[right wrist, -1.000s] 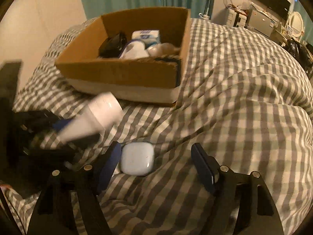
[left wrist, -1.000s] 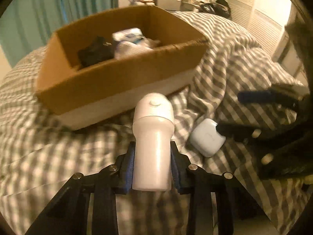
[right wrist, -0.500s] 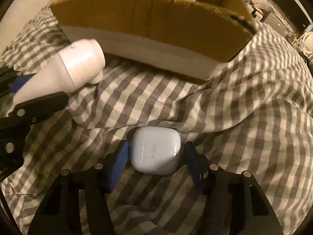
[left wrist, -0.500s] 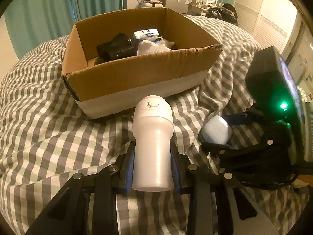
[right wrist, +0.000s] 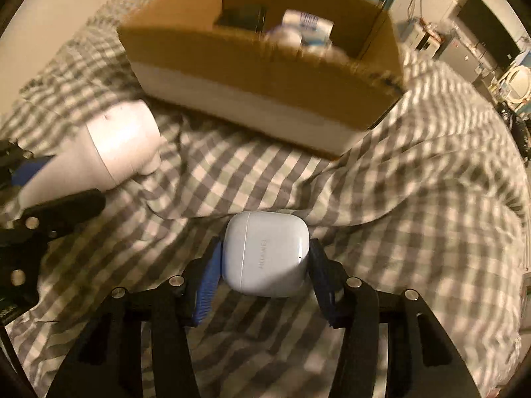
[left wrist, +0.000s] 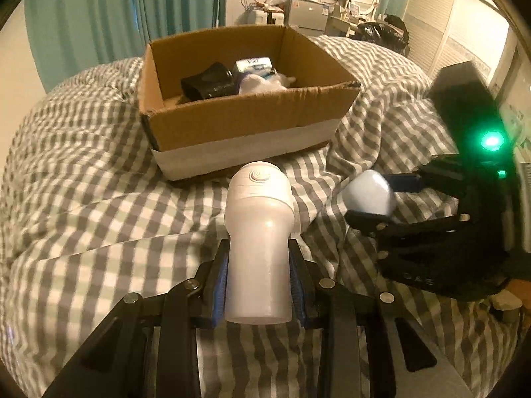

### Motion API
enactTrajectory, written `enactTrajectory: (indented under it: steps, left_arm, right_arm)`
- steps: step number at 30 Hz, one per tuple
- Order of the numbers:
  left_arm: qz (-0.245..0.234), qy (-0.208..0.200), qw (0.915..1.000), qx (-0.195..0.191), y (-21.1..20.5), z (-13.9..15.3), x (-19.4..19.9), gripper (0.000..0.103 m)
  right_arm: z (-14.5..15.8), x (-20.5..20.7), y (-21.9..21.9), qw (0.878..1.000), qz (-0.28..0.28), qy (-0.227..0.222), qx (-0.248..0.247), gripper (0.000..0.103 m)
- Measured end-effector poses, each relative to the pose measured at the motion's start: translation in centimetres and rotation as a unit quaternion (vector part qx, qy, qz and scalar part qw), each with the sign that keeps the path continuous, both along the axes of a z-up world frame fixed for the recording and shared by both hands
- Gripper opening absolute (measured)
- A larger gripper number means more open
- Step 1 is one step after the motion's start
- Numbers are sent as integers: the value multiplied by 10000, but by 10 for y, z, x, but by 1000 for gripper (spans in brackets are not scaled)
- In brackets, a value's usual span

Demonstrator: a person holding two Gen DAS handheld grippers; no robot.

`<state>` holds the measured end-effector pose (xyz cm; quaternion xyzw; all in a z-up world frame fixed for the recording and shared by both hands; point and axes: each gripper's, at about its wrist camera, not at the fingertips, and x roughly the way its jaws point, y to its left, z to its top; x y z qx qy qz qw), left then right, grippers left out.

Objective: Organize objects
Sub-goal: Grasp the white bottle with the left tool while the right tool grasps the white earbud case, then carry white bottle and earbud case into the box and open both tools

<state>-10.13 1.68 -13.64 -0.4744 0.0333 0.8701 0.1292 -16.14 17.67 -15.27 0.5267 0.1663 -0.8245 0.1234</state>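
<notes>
Nearest the left wrist camera, a white roll-on bottle (left wrist: 259,248) is clamped between the pads of the left gripper (left wrist: 259,285), cap pointing forward toward the box. In the right wrist view, a white earbud case (right wrist: 265,253) is pinched between the blue-padded fingers of the right gripper (right wrist: 264,265), and it appears lifted just clear of the checked bedspread (right wrist: 415,199). From the left view the same case (left wrist: 370,195) is seen held beside the bottle, the two grippers near each other but apart. Beyond them the open cardboard box (left wrist: 249,122) rests on the bedspread, already holding a black object (left wrist: 207,81), a blue-and-white pack (left wrist: 254,66) and something white that cannot be identified. The step in hand is judged to be the carry to the box: both items are grasped and neither has been dropped in. The next move calls for both loads to be raised over the near wall and released inside, one at a time so the grippers do not collide. Compared with half a second ago, the case has been picked up off the cloth, and the box is seen from higher up.
</notes>
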Motion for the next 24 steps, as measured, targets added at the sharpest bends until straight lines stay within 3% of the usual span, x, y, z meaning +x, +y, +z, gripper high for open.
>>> enactTrajectory:
  steps: [17, 24]
  left_arm:
    - [17, 883, 9961, -47, 7, 75, 42, 32]
    - [11, 1117, 9937, -48, 8, 107, 52, 32]
  right_arm:
    - [87, 75, 2, 9942, 128, 1052, -190, 50]
    - [136, 98, -4, 9870, 296, 1542, -348, 50]
